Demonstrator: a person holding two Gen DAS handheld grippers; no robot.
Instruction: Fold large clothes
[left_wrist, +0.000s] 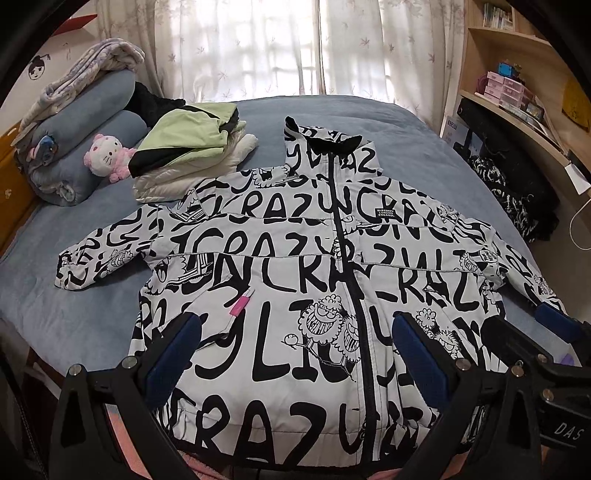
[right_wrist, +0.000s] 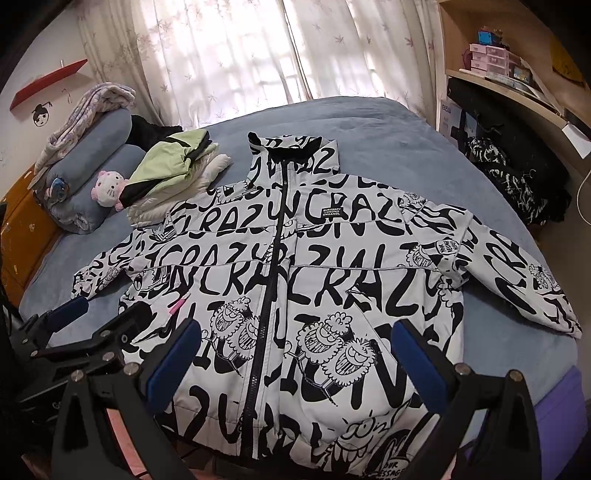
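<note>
The padded white jacket printed with black lettering (left_wrist: 280, 258) is spread flat on the blue bed (left_wrist: 424, 147) ahead of both wide-open, empty grippers, left gripper (left_wrist: 295, 354) and right gripper (right_wrist: 295, 354); soft, bulky, probably light, it is best gripped at a sleeve cuff.

The jacket (left_wrist: 295, 266) lies spread flat on the bed (left_wrist: 424, 140); behind it, to the left, lies a pile of folded clothes (left_wrist: 184, 155), touching its shoulder.

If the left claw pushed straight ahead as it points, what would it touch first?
Probably the white puffer jacket with black lettering, near its black zipper; the open left claw hangs right above it, though depth is unclear.
</note>
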